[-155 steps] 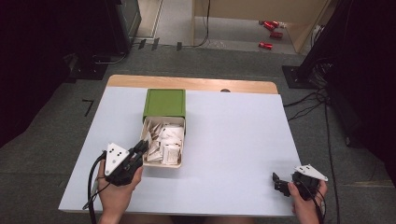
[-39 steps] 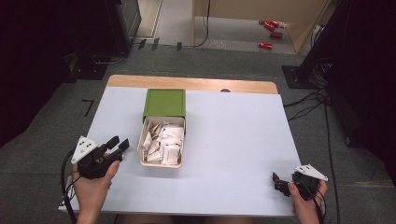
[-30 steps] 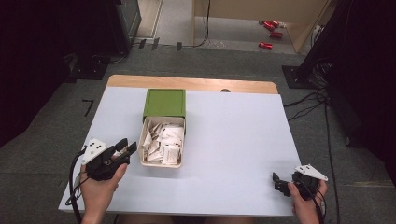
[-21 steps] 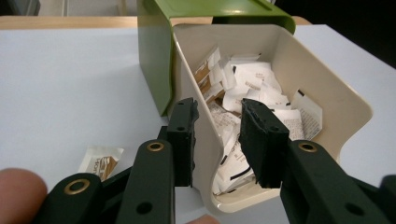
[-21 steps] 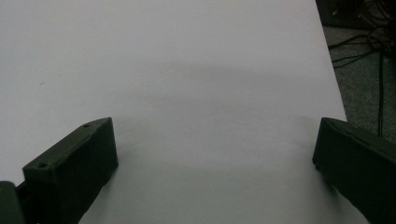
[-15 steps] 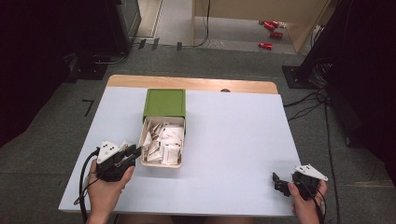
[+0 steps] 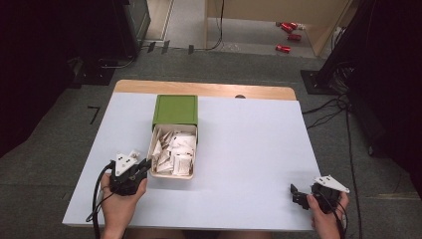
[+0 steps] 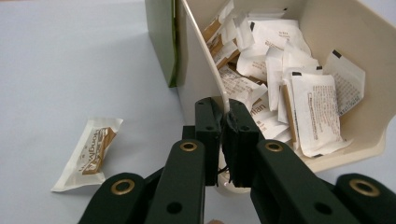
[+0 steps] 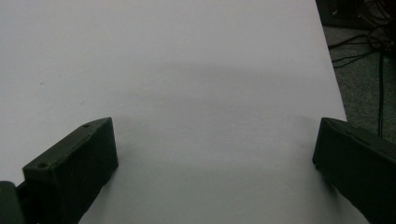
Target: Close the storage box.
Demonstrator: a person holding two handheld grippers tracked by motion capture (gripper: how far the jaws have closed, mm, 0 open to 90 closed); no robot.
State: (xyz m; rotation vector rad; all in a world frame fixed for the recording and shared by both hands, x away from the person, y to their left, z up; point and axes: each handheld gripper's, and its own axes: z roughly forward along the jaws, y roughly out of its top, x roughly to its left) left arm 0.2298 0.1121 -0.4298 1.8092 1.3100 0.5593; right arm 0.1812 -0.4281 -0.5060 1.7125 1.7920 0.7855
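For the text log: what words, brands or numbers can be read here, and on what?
"man": tail of a word on a packet in the cream drawer, just past the left gripper.
Brown print on the loose sachet on the table: blurred, unreadable.
Fine print on the other packets: too small.

A cream drawer [image 7: 171, 174] stands pulled out toward the near side of its green box [image 7: 175, 109], left of the table's middle. It is heaped with white and brown packets [image 8: 299, 88]; one packet [image 8: 91, 151] lies flat just left.
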